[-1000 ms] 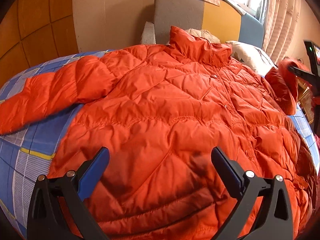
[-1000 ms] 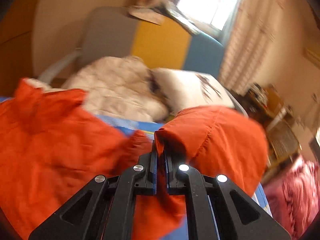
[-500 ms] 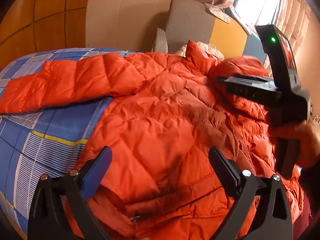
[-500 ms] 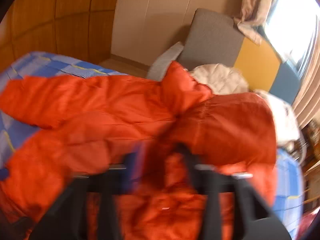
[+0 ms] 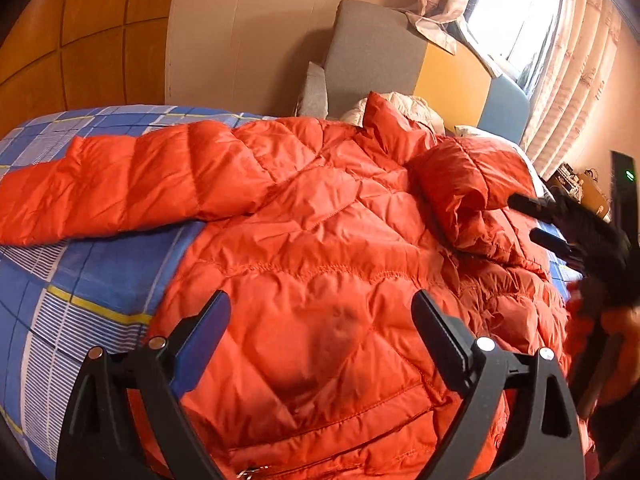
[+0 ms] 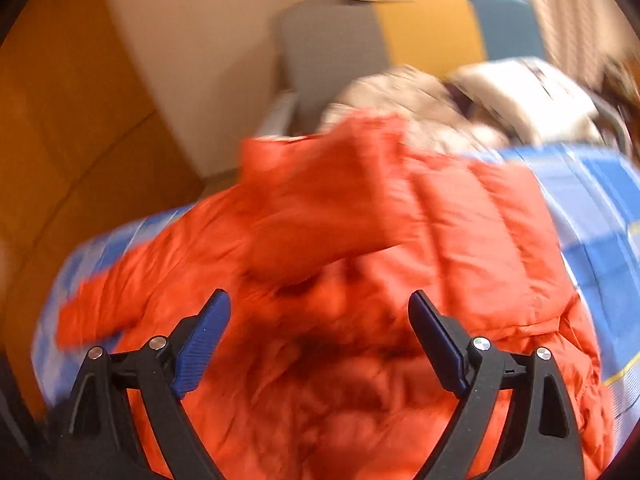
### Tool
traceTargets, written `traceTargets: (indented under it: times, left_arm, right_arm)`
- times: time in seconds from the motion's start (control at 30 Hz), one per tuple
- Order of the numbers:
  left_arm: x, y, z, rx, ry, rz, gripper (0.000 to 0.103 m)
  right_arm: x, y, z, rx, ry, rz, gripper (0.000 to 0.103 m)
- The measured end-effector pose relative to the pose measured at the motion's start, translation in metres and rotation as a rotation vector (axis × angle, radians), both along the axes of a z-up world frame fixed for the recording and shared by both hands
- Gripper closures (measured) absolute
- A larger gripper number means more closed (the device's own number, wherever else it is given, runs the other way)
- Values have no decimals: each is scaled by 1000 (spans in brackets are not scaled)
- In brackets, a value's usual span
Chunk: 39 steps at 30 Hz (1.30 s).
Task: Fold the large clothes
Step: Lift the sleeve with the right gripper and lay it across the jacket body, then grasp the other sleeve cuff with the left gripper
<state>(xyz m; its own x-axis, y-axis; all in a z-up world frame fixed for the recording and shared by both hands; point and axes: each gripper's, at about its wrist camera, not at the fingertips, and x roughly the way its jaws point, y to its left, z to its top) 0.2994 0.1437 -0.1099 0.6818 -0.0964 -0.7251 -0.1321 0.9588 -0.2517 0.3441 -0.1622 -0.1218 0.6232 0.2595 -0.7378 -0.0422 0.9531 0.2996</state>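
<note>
The left gripper (image 5: 320,340) has its fingers (image 5: 434,330) spread wide but easing inward, nothing pinched between them; they hover over the lower front of the jacket (image 5: 320,248), near its hem and pocket zip. The right gripper (image 6: 320,340) shows the same wide spread in its own blurred view, and its fingers (image 6: 434,332) are opening, with jacket fabric below them but none between the pads. From the left wrist view this gripper (image 5: 540,220) sits at the jacket's far side, just beside the folded sleeve (image 5: 472,188), apart from it.

The jacket lies front up across the bed (image 5: 80,276), collar toward the headboard (image 5: 372,52) and the pale bedding (image 5: 404,104) piled there. One sleeve is doubled over onto the chest, which reads as the first fold: bringing the bulky arm inward so the body can later be folded into a compact shape. The other sleeve (image 5: 120,180) lies stretched out flat over the checked sheet, not yet folded.

Judging from this, the task is early. The open right fingers beside the folded sleeve suggest it has been let go to rest where it lies; the puffy filling may make it spring back. The left gripper is the nearer one to the outstretched sleeve, which likely wants the matching fold next.
</note>
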Motion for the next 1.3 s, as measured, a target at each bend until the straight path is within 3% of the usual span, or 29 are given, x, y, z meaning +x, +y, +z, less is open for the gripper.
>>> traceTargets:
  times: [0.13, 0.23, 0.3, 0.33, 0.47, 0.67, 0.73, 0.83, 0.97, 1.0, 1.1, 1.3]
  left_arm:
    - [1, -4, -6, 1, 19, -16, 11]
    - [2, -6, -6, -5, 14, -40, 11]
    - [5, -8, -4, -7, 11, -52, 11]
    - [7, -8, -3, -17, 8, -59, 11]
    - [30, -5, 0, -72, 5, -68, 11]
    - [86, 20, -10, -168, 41, 4, 13]
    - [104, 25, -16, -201, 53, 17, 20]
    - [132, 28, -23, -247, 80, 21, 36]
    - [152, 22, -28, -242, 90, 2, 90]
    - [151, 22, -27, -235, 77, 2, 95]
    - [140, 23, -23, -192, 47, 9, 97]
    - [132, 16, -42, -103, 92, -17, 97]
  right_arm:
    - [29, 6, 5, 66, -48, 2, 13]
    - [34, 39, 32, 184, -136, 176, 14]
    - [31, 55, 47, 326, -138, 322, 16]
    - [26, 61, 52, 347, -137, 362, 16]
    - [11, 37, 46, 348, -101, 286, 16]
    - [-7, -50, 13, 184, -11, 8, 16]
    - [-5, -71, 6, 149, 12, -61, 16]
    - [2, -93, -5, 82, 44, -135, 16]
    - [15, -102, -16, 2, 65, -155, 16]
    - [18, -100, -19, -24, 69, -151, 16]
    - [25, -84, -26, -107, 89, -97, 16]
    - [34, -61, -67, -269, 152, -57, 16]
